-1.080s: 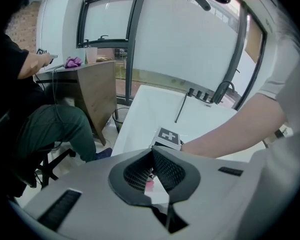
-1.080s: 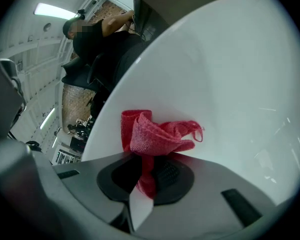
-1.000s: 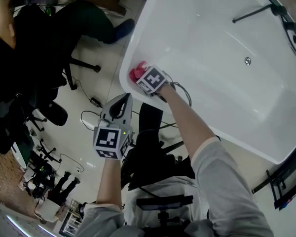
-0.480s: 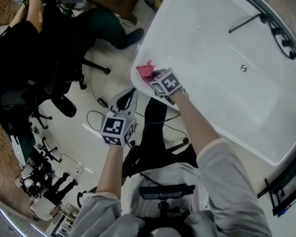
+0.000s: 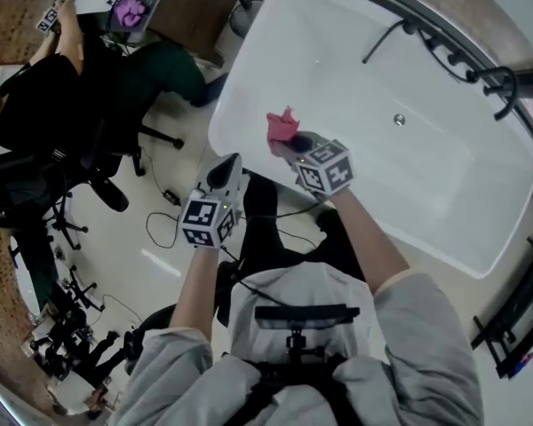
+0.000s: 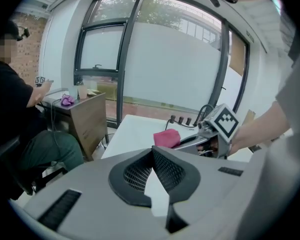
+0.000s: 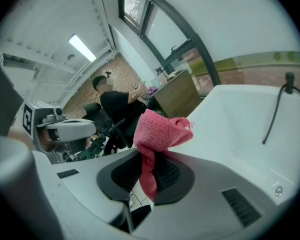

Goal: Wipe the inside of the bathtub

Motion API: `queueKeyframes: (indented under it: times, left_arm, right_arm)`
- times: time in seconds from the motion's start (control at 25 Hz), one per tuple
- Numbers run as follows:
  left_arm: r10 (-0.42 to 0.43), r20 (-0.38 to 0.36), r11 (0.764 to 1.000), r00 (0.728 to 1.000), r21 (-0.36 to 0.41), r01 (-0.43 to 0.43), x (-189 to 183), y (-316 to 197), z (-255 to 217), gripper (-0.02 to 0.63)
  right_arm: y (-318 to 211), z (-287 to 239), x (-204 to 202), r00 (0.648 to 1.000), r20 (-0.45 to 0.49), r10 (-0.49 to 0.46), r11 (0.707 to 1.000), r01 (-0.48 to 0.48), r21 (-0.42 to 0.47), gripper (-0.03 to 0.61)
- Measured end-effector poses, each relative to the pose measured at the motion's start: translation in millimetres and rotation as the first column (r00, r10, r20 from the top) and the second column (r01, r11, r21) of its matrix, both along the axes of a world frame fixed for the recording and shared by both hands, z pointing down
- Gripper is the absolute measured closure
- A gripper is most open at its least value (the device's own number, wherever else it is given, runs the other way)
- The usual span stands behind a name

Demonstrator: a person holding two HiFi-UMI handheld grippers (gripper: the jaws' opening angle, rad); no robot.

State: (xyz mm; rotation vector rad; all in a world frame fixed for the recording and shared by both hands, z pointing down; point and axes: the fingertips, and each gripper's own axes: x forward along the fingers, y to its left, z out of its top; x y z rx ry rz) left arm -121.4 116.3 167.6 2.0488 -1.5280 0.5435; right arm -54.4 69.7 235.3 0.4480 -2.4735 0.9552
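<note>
Two grippers are in view, and only one is loaded. The right gripper (image 5: 290,145) has its fingers clenched on a pink cloth (image 7: 159,130). One strip of the cloth is pinched between the pads, and the rest bunches up past the fingertips. The cloth sits over the near-left end of the white bathtub (image 5: 444,193), inside the rim line. I can't tell whether it touches the tub surface. The tub floor and drain (image 5: 399,120) lie ahead and to the right of the right fingers, well apart from them.

The left gripper (image 5: 228,165) has its fingers closed tip to tip with nothing between them. It is outside the tub, just beside the near rim and above the floor (image 5: 160,238). From the left gripper view, the cloth is ahead of these fingers and slightly to the right. A seated person in dark clothes (image 5: 62,96) and a wooden desk (image 6: 85,119) are off to their left.
</note>
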Motion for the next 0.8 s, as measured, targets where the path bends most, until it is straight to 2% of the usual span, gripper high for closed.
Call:
queueKeyframes:
  times: [0.24,0.48,0.6,0.8]
  left_arm:
    - [0.04,-0.001,0.997,0.999,0.07,-0.04,61.5,-0.3,-47.9,0.609]
    - [0.147,0.026,0.982,0.989,0.115,-0.149,124.0,7.0,-107.4,0.609]
    - [0.223,0.028,0.961,0.974,0.161,-0.225,150.6,2.8,-139.8,0.609]
    - [0.346,0.067,0.912,0.936,0.212,-0.352,171.4,7.3,-164.4,0.611]
  right_arm:
    - [13.5,-77.7,122.3,0.985,0.049,0.166,0.981,-0.17,0.096,0.528]
    - [33.3,-149.4,227.8,0.942,0.045,0.332,0.926,-0.334,0.175,0.528]
    - [39.2,-176.6,271.3,0.905,0.033,0.424,0.879,-0.42,0.225,0.528]
    - [63.3,-203.2,310.4,0.808,0.043,0.587,0.77,-0.574,0.279,0.526]
